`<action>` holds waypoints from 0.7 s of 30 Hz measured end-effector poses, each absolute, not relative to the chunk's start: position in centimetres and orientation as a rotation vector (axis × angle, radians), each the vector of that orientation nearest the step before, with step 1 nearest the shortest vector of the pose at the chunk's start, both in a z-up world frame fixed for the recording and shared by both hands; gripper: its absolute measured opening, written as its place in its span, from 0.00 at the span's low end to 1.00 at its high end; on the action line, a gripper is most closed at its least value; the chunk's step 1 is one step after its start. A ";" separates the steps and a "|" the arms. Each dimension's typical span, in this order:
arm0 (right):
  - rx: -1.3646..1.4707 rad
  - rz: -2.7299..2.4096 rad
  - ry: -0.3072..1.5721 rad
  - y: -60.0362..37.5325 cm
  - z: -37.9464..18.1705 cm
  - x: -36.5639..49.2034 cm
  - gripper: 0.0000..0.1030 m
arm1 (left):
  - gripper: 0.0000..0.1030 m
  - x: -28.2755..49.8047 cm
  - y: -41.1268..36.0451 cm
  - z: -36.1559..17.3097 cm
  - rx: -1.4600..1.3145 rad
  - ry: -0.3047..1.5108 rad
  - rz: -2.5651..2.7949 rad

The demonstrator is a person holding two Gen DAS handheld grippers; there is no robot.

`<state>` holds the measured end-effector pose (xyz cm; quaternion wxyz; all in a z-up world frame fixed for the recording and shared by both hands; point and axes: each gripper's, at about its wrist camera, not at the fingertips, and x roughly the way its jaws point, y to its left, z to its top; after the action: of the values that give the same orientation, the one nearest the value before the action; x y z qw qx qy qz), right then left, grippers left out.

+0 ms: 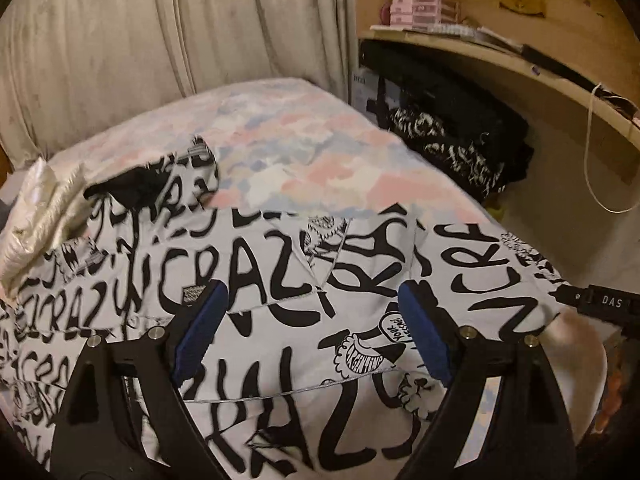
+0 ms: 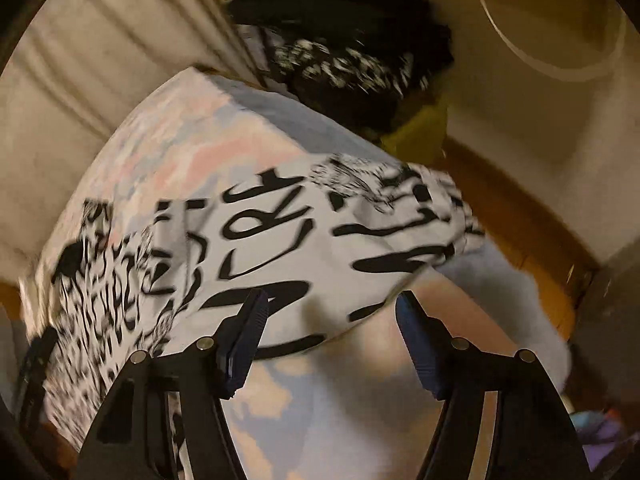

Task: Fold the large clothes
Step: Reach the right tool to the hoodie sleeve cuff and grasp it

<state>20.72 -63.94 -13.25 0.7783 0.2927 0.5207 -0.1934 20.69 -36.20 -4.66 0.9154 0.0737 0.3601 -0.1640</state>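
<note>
Fabric covers most of the bed (image 1: 304, 148): the white shirt with black lettering (image 1: 280, 300) lies spread across its near edge, one sleeve hanging off the right corner. My left gripper (image 1: 310, 332) hovers over it with jaws apart, holding nothing; my right gripper (image 2: 330, 336) is likewise open beside the hem. I'd pinch both hem corners evenly before folding. A pillow (image 1: 40, 216) crowds the left edge; dark clothes (image 1: 452, 148) sit beyond.
</note>
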 end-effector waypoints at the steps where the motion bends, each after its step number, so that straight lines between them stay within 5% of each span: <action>1: 0.672 -0.431 1.123 -64.6 -14.5 20.6 0.66 | 0.83 21.2 -36.5 -5.3 0.152 0.759 -0.334; 12: 0.884 -0.538 1.049 -70.3 -21.3 22.1 0.69 | 0.83 23.2 -36.9 -8.1 0.107 0.829 -0.351; 14: 0.858 -0.581 1.035 -70.6 -21.5 22.9 0.59 | 0.83 23.6 -36.8 -8.1 0.098 0.840 -0.349; 16: 0.830 -0.622 1.005 -70.7 -21.2 23.8 0.22 | 0.83 24.0 -36.6 -7.8 0.091 0.838 -0.347; 21: 0.593 -0.608 0.871 -67.8 -15.8 26.6 0.10 | 0.83 24.4 -35.3 -6.0 0.069 0.798 -0.328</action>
<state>26.55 -67.81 -15.78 0.8206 0.2785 0.4094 -0.2855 24.36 -35.27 -6.01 0.9079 0.0334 0.3865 -0.1591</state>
